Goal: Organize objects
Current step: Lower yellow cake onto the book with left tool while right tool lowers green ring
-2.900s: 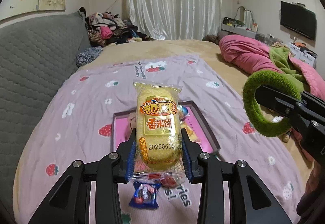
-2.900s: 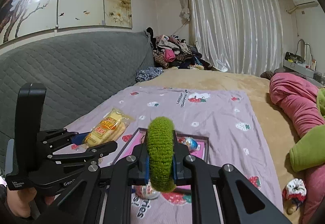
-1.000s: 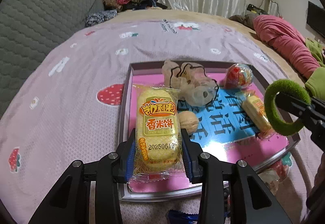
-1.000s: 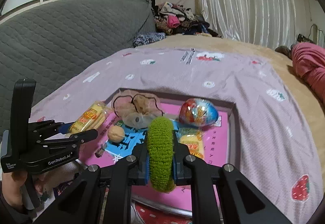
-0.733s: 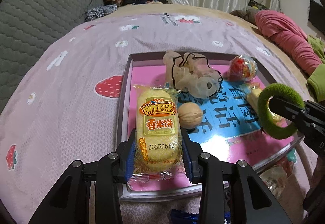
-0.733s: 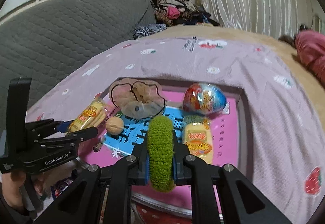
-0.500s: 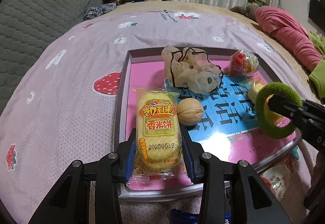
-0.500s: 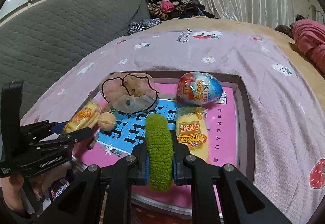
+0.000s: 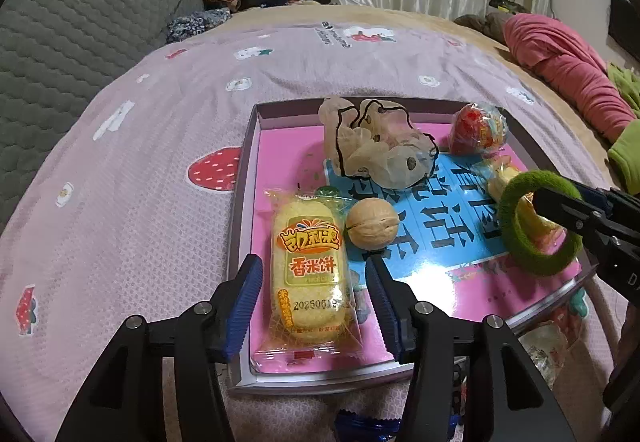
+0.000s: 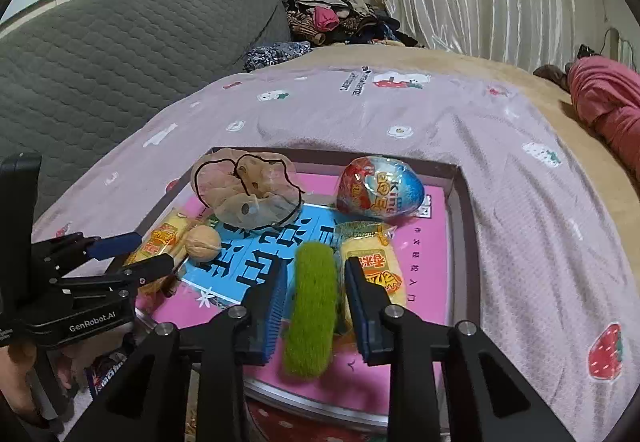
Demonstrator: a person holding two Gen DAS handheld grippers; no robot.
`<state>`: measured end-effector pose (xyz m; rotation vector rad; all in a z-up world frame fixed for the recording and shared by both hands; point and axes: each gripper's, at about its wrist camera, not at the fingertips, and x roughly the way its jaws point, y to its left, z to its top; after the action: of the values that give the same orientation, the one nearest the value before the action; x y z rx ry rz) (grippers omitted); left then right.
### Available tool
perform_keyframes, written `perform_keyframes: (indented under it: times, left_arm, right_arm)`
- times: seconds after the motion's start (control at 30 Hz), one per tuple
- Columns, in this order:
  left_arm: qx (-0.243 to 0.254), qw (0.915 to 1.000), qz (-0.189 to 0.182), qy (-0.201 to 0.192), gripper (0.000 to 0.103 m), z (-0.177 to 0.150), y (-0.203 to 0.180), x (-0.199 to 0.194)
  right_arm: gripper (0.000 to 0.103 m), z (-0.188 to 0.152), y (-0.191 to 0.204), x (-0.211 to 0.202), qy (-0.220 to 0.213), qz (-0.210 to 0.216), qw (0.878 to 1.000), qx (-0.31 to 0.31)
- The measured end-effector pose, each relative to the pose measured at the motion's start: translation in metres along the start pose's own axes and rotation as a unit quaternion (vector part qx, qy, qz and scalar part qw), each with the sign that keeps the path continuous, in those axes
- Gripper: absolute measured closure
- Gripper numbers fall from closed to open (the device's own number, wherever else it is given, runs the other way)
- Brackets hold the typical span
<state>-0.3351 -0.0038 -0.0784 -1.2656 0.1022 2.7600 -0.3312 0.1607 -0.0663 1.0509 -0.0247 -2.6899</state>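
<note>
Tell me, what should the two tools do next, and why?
Probably lift both straight back. The left tool has just been opening, and the rice cake packet lies in the pink tray with gaps beside it. The right tool has just been opening too, around the green hair tie, which looks free.

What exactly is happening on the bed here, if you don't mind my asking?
A person with a gripper in each hand is putting small items into a pink box lid on the bed. The left gripper has just been opening, and its yellow rice cake packet now lies in the lid, pads clear. The right gripper has also just been opening around a green hair tie. A walnut already lies inside.
</note>
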Motion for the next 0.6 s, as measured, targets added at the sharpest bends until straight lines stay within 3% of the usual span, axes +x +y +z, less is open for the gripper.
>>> perform_keyframes:
  times: [0.23, 0.6]
  left_arm:
    - [-0.005, 0.9999, 0.004, -0.015, 0.032, 0.002, 0.004, -0.009]
    - [-0.009, 0.9994, 0.006, -0.033, 0.027, 0.006, 0.004, -0.024]
  right_arm:
    - [0.059, 0.002, -0.005, -0.005, -0.007, -0.021, 1.000, 0.000]
    - [0.053, 0.009, -0.006, -0.024, -0.031, -0.035, 0.999, 0.000]
